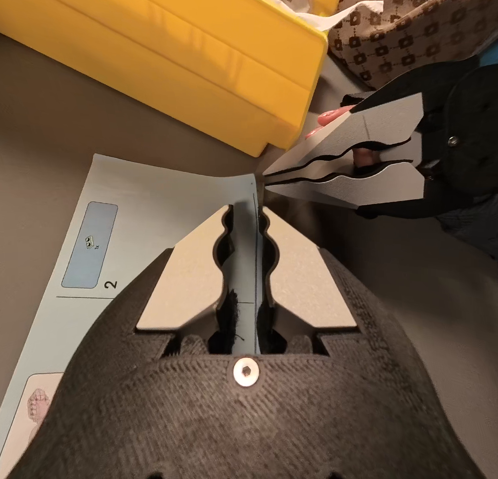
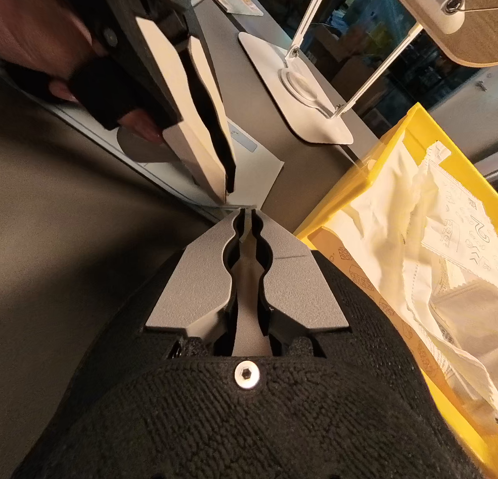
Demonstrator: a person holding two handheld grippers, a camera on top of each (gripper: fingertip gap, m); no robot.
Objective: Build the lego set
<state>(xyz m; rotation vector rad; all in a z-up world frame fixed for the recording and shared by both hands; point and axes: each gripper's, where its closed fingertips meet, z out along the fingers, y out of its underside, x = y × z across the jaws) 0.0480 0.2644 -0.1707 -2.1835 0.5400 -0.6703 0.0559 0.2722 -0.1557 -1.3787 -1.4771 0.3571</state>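
Observation:
A pale blue instruction booklet (image 1: 161,201) lies open on the brown table, with one page lifted at its far right corner. My right gripper (image 1: 265,181) comes in from the right and is shut on that page corner; in the right wrist view the gripper (image 2: 248,211) pinches the thin sheet (image 2: 245,224) between its tips. My left gripper (image 1: 246,209) is open and straddles the lifted page's edge. The page stands close to the right finger (image 1: 291,263), with a gap to the left finger (image 1: 194,263). The left gripper also shows in the right wrist view (image 2: 227,189), just above the page.
A yellow bin (image 1: 188,61) stands just beyond the booklet and holds white paper bags (image 2: 404,223). A brown patterned cloth (image 1: 404,34) lies at the far right. A white stand base (image 2: 296,88) sits on the table behind. A hand (image 2: 40,34) holds the left gripper. Both grippers' tips are close together, under 4 cm apart.

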